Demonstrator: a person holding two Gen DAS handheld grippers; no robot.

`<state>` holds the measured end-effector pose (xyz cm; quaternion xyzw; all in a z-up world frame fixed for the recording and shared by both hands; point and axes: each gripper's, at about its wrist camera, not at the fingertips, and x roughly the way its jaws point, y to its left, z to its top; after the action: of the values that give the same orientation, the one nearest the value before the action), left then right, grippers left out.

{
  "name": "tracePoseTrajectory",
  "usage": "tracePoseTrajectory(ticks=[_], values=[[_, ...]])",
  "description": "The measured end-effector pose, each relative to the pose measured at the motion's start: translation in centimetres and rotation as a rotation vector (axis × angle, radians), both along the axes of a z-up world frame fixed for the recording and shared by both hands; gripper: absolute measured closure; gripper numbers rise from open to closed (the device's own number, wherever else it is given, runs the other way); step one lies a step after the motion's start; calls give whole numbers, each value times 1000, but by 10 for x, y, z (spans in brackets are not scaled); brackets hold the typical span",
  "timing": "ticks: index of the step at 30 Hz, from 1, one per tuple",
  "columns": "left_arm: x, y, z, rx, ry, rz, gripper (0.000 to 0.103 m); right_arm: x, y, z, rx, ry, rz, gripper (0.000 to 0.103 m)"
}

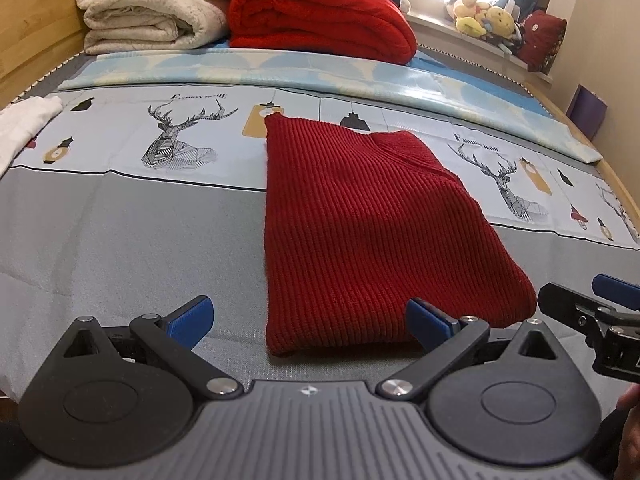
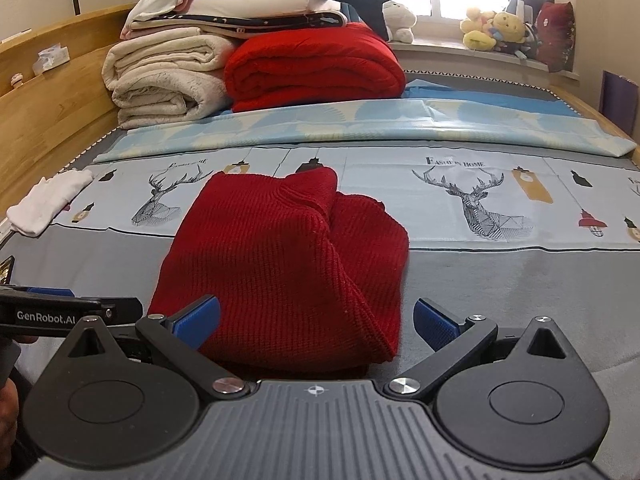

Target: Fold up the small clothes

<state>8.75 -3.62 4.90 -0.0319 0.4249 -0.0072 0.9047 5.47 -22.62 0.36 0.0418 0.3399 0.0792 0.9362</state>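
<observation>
- Far left on the bed, a small white garment (image 2: 48, 204) lies loosely bunched on the printed sheet (image 2: 400, 184), well apart from everything else. It does not look neatly squared from here, so I would guess it counts as work left, though I cannot be sure.
- The left gripper (image 1: 310, 318) hovers low at the near edge of the red knit sweater (image 1: 360, 232), jaws spread wide and holding nothing; its right finger sits over the sweater's near hem.
- The sweater itself lies in the middle of the bed, already folded into a narrow long bundle, sleeves tucked in and the collar at the far end. To my eye the lengthwise folds are done; a final fold, hem towards collar, seems to remain.
- The right gripper (image 2: 318, 320) waits just beside the left one, at the sweater's near right corner, jaws equally wide and empty.
- Behind, stacked blankets (image 2: 248, 68) sit against the headboard, untouched.
</observation>
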Motion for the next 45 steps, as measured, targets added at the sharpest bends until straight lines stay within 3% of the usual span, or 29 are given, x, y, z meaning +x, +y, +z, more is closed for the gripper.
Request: tracePoseTrajectory(ticks=[45], values=[[-1,-6,0,12,-6,-38,1,0,4,0,-13,3,35,1]])
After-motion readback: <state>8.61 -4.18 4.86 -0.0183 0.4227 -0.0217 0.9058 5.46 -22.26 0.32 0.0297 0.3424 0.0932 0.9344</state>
